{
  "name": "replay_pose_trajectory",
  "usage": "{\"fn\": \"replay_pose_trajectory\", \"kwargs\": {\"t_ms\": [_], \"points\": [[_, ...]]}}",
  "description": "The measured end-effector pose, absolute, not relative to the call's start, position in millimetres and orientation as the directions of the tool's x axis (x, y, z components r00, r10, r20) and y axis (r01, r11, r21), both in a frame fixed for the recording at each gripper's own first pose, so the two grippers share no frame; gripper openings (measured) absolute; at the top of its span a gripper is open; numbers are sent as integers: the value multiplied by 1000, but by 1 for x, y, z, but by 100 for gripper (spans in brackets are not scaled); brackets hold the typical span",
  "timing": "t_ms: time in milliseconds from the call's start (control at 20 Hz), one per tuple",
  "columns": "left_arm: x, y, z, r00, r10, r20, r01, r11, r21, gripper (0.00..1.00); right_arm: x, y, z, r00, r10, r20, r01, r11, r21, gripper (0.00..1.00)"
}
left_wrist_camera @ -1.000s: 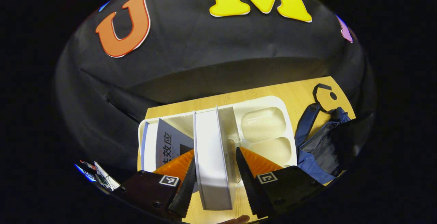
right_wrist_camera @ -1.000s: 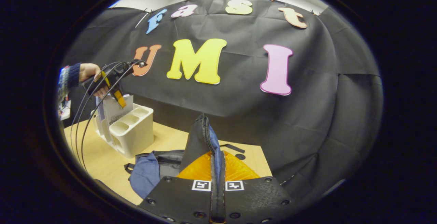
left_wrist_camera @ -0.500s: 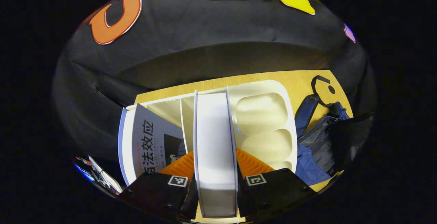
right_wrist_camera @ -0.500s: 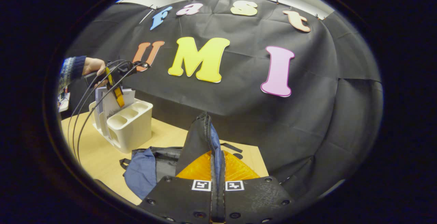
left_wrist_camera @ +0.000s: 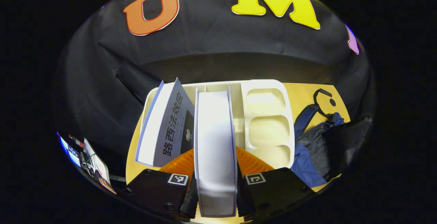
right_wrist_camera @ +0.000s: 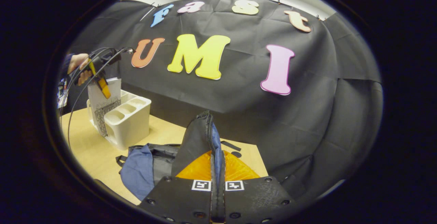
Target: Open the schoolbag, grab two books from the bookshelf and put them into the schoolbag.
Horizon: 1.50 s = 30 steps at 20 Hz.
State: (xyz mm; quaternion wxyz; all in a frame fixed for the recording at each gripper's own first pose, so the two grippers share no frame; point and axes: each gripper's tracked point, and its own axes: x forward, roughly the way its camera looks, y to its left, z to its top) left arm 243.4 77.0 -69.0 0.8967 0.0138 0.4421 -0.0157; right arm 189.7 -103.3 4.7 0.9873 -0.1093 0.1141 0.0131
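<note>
With our left gripper [left_wrist_camera: 215,196] clamped on a white-edged book [left_wrist_camera: 214,149] above the white plastic bookshelf [left_wrist_camera: 269,121] and our right gripper [right_wrist_camera: 217,183] pinching the dark-blue fabric schoolbag's [right_wrist_camera: 160,166] flap, we risk snagging the leaning grey-covered book [left_wrist_camera: 170,125].

White-edged book [left_wrist_camera: 215,155] upright between my left fingers, partly above the cream plastic bookshelf [left_wrist_camera: 269,121]. Grey-covered book [left_wrist_camera: 167,125] leans left in its slot. Blue-and-black fabric schoolbag [right_wrist_camera: 164,166] lies on the wooden table, my right fingers pinching its zippered flap up.
</note>
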Motion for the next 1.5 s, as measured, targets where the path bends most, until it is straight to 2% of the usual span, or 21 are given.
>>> {"fn": "replay_pose_trajectory", "kwargs": {"t_ms": [250,300,350,400,450,600,650,700,750,800,900,950,1100,1200,1250,1500], "points": [[184,86,-61,647,-22,-762,5,1000,-25,46,194,-98,1,973,2,-230,-51,977,-208,0],[174,84,-58,654,-35,-755,6,999,-41,46,195,-99,-1,972,-3,-234,-49,976,-213,0],[164,85,-58,660,-52,-750,11,998,-59,51,195,-98,-3,972,-8,-237,-45,975,-218,0],[154,84,-58,656,-67,-752,9,997,-81,51,195,-98,-3,971,-10,-237,-43,975,-218,0],[144,82,-59,655,-90,-750,14,994,-107,46,196,-97,-4,971,-10,-239,-43,975,-216,0],[115,80,-61,650,-141,-746,3,983,-183,46,195,-96,-5,970,-17,-243,-35,977,-209,0],[107,81,-62,653,-158,-741,-3,977,-211,50,195,-95,-4,970,-17,-243,-34,978,-207,1],[99,81,-62,653,-175,-736,-11,970,-241,46,195,-94,-4,970,-18,-244,-33,978,-207,0],[91,81,-63,657,-196,-727,-19,961,-276,50,195,-94,-4,970,-20,-244,-32,977,-209,0],[85,82,-61,666,-214,-715,-38,947,-318,46,194,-94,-3,969,-23,-244,-30,977,-211,0],[76,82,-58,689,-249,-681,-51,920,-388,46,195,-92,-2,969,-24,-245,-29,977,-213,1],[71,80,-56,700,-266,-663,-57,904,-423,50,195,-92,-2,967,-34,-252,-22,977,-213,0],[62,72,-55,710,-323,-626,-72,851,-521,46,197,-94,-3,964,-53,-262,-7,975,-222,0],[60,60,-54,712,-366,-598,-75,808,-584,50,198,-95,-1,963,-59,-264,-3,973,-230,0],[59,51,-51,716,-393,-577,-68,783,-618,46,198,-96,-1,962,-60,-265,-4,972,-233,0],[66,1,-39,704,-542,-458,-14,635,-772,46,203,-97,1,959,-65,-275,-2,971,-237,1]]}}
